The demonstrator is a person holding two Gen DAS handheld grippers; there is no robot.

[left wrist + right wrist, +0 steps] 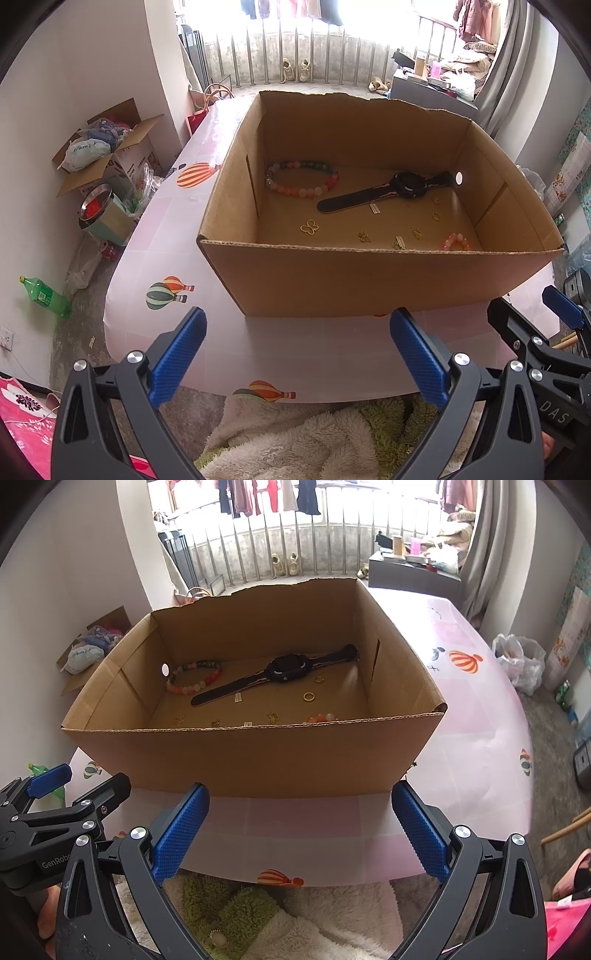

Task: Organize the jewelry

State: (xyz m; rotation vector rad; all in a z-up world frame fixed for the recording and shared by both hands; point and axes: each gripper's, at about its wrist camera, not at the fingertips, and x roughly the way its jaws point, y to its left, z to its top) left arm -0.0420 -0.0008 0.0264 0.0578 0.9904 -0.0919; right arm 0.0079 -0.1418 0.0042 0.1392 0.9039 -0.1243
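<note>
- Fleece blanket (295,435), cream and green, nearest the lens, lying below the table edge; a pale oval ring-like piece (218,939) rests on it in the right wrist view.
- Left gripper (297,354): jaws spread wide, nothing between them, hovering over the near table edge in front of the box.
- Right gripper (301,830): jaws likewise spread wide and empty, level with the left one, which shows at the left margin of the right wrist view.
- Table (155,229): pink covering printed with hot-air balloons; carries the box.
- Cardboard box (369,280): open-topped, torn back rim, standing on the table just beyond both grippers. All listed jewelry lies on its floor.
- Beaded bracelet (301,179): multicoloured, large loop, back left corner of the box.
- Black watch (408,184): strap laid out flat, diagonal across the back, just right of the bracelet.
- Small pink bead bracelet (456,242): front right, partly hidden by the near wall.
- Gold butterfly charm (308,226): front left of the box floor, apart from the watch strap.
- Two gold rings (309,696): right of the watch, near each other, not touching.
- Further small gold charms (364,236): scattered along the front; shapes too small to tell.
- Green bottle (46,295): lying on the floor, left of the table.
</note>
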